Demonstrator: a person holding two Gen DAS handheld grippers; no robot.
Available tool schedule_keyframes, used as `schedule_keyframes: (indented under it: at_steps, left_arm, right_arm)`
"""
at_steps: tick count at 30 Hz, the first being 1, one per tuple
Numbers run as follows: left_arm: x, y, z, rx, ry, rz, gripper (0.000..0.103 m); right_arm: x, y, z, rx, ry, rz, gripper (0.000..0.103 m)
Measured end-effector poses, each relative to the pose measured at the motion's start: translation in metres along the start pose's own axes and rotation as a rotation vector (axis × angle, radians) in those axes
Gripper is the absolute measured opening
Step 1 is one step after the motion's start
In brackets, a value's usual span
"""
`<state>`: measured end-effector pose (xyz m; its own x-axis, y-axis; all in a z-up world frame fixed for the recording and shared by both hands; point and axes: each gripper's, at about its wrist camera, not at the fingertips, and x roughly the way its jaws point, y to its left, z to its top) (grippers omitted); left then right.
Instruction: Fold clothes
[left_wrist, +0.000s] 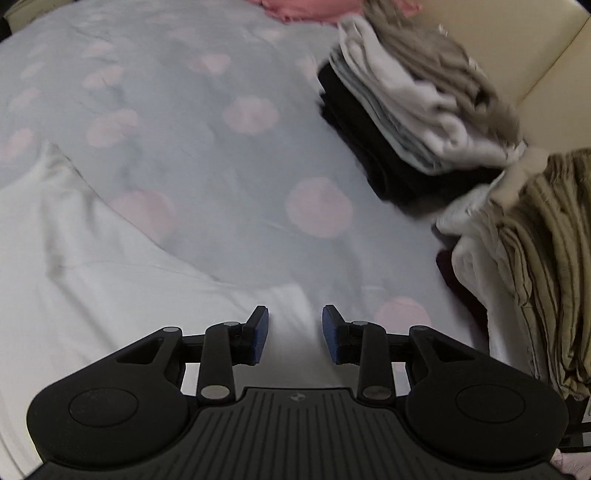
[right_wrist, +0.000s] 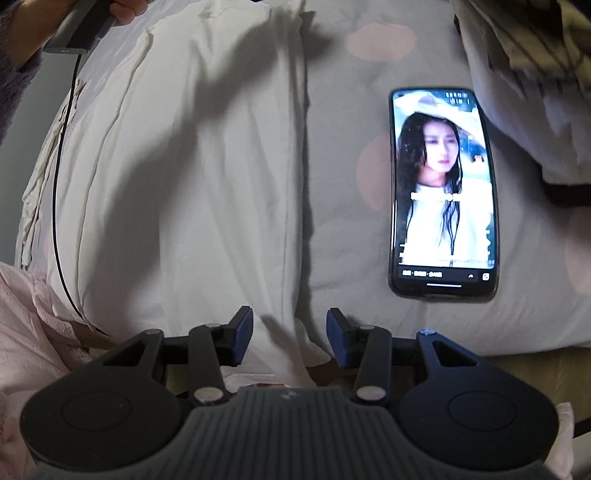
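Note:
A white garment (left_wrist: 92, 258) lies spread flat on the bed, and it fills the left and middle of the right wrist view (right_wrist: 192, 177) too, with long creases. My left gripper (left_wrist: 295, 334) hovers open over the garment's right edge with nothing between its blue pads. My right gripper (right_wrist: 290, 338) stands open above the garment's near edge, also empty. The other handle (right_wrist: 79, 29), held in a hand, shows at the top left of the right wrist view, its cable (right_wrist: 57, 184) trailing down over the cloth.
A pale sheet with pink dots (left_wrist: 221, 129) covers the bed. A stack of folded clothes (left_wrist: 413, 107) sits at the right, with an unfolded beige striped pile (left_wrist: 535, 258) nearer. A lit phone (right_wrist: 443, 192) lies beside the garment. Pink cloth (right_wrist: 26, 332) sits at the lower left.

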<state>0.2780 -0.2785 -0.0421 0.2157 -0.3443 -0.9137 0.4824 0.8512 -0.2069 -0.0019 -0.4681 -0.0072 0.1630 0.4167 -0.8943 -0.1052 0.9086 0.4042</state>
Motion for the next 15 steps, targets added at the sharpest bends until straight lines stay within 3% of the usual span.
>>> schedule_keyframes:
  at_steps: [7, 15]
  left_arm:
    - [0.034, -0.002, 0.005, -0.099, 0.062, 0.064, 0.03]
    - [0.059, 0.01, 0.003, -0.135, 0.086, 0.119, 0.03]
  right_arm:
    - [0.01, -0.007, 0.003, 0.016, 0.027, 0.023, 0.048]
    - [0.021, -0.012, 0.004, 0.045, 0.038, 0.044, 0.047]
